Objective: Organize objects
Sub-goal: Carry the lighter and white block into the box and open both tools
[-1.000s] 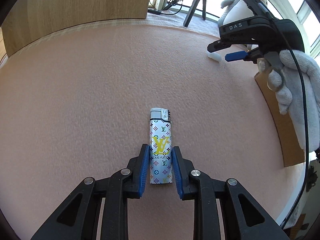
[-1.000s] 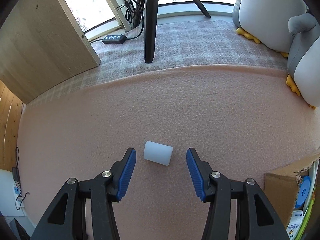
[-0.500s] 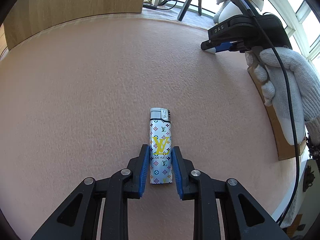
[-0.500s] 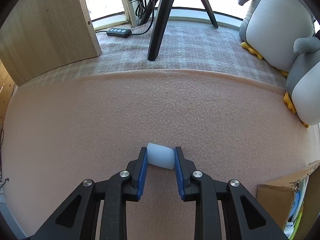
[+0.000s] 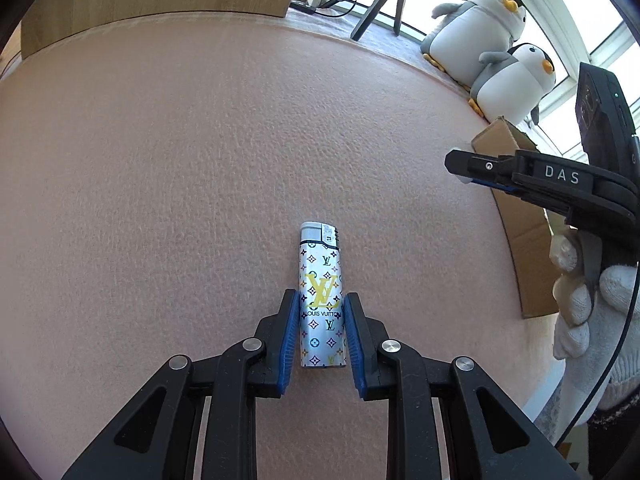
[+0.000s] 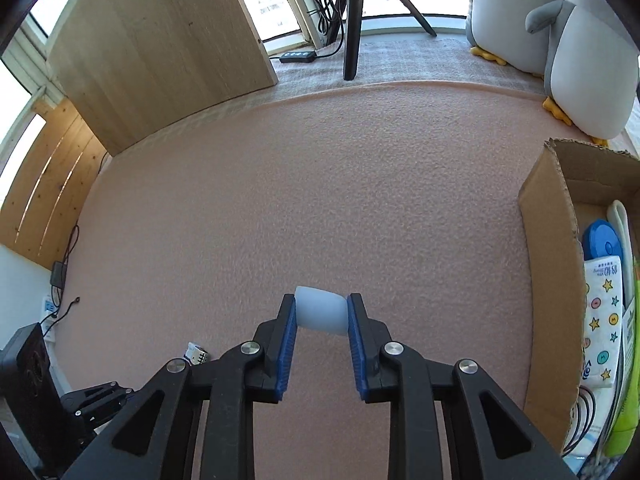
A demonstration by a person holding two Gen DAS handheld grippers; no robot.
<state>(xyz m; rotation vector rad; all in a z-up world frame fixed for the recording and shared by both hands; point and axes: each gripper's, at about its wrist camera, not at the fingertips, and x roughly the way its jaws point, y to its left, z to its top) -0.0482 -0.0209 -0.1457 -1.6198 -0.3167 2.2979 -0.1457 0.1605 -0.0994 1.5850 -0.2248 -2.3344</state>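
Note:
A silver lighter (image 5: 320, 264) with a colourful monogram print points away from me, and my left gripper (image 5: 321, 295) is shut on its lower half, above the pink blanket (image 5: 160, 184). In the right wrist view, my right gripper (image 6: 321, 302) is shut on a small white cylinder (image 6: 321, 319), held crosswise above the blanket (image 6: 280, 200). An open cardboard box (image 6: 548, 248) stands to its right. In the left wrist view the right gripper's body (image 5: 532, 180) hangs over the box (image 5: 528, 240), held by a white-gloved hand (image 5: 580, 312).
The box holds a blue lid (image 6: 602, 242), a star-printed packet (image 6: 602, 320) and other items. Two plush penguins (image 5: 496, 48) sit beyond it. A wooden panel (image 6: 160, 52), a tripod (image 6: 352, 20) and a power strip (image 6: 298, 56) stand at the blanket's far edge.
My right gripper closed on the white cylinder, lifted it off the blanket and moved back toward the box. The left gripper kept hold of the lighter while its view shifted.

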